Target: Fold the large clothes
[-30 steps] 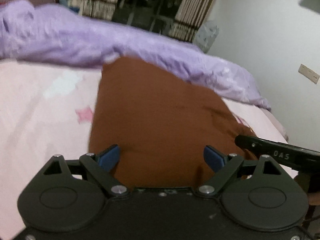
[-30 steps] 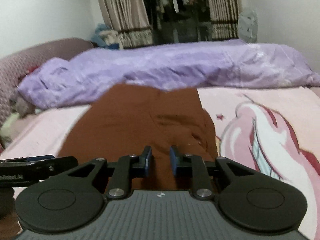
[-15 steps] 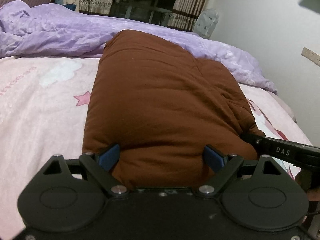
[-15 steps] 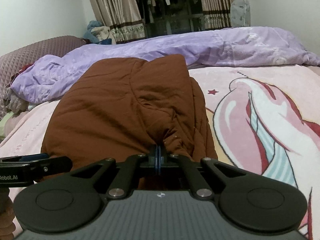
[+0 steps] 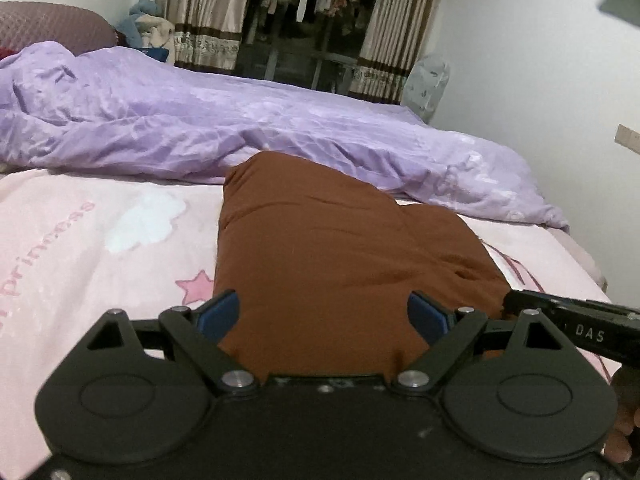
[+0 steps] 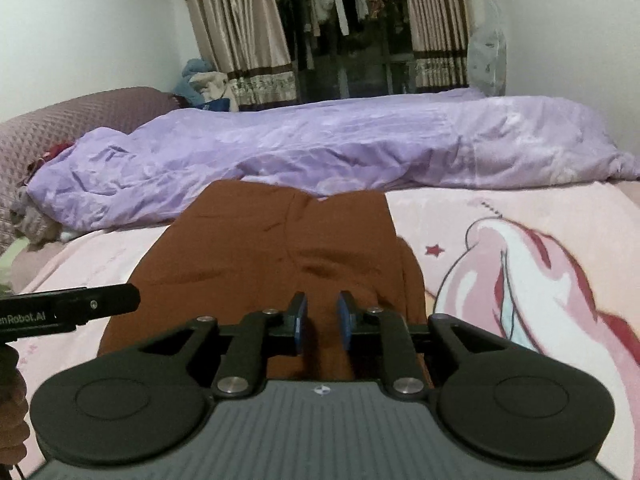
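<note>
A: Where's the garment?

B: Brown garment (image 5: 340, 256) lies folded on the pink bedsheet (image 5: 92, 248), just in front of the purple duvet (image 5: 160, 120) bunched along the far side. Near edge runs right under both grippers.

A: Left gripper?

B: Left gripper (image 5: 325, 314) has jaws wide apart, blue pads (image 5: 218, 312) either side of the brown cloth, holding nothing. Cloth fills the gap between them.

A: Right one?

B: Right gripper (image 6: 321, 322) has jaws a little apart, narrow gap. Brown garment (image 6: 280, 256) shows through the gap; pads don't pinch it.

A: Anything else?

B: Curtains (image 6: 240, 40) and hanging clothes (image 6: 344, 4) at the back, a cartoon print (image 6: 520, 280) on the sheet to the right of the garment. Each gripper shows at the edge of the other's view.
</note>
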Tool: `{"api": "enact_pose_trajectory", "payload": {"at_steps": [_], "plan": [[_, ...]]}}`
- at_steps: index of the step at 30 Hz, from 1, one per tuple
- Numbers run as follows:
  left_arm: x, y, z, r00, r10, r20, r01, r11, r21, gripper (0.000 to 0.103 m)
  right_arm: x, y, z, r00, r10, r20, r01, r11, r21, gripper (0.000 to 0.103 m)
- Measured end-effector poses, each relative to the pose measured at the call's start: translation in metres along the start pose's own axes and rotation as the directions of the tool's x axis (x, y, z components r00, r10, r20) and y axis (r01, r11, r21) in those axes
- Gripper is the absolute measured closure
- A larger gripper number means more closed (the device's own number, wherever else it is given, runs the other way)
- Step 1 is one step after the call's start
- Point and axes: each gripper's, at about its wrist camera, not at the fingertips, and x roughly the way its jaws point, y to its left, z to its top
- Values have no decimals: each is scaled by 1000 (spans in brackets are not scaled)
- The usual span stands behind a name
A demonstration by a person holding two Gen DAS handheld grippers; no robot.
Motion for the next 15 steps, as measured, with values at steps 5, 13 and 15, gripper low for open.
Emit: {"api": "enact_pose_trajectory", "payload": {"at_steps": [5,13,15], "plan": [[27,-6,-9,997,37,-69,-35,999,37,12,24,1,0,998,-43,-37,43,999,-14,80],[46,-4,-18,993,76,-90,-72,996,44,9,46,0,-13,996,-51,-79,49,998,-27,81],[50,1,-20,993,74,-93,-72,997,30,7,48,-1,-15,996,-47,-80,46,999,-21,81]]}}
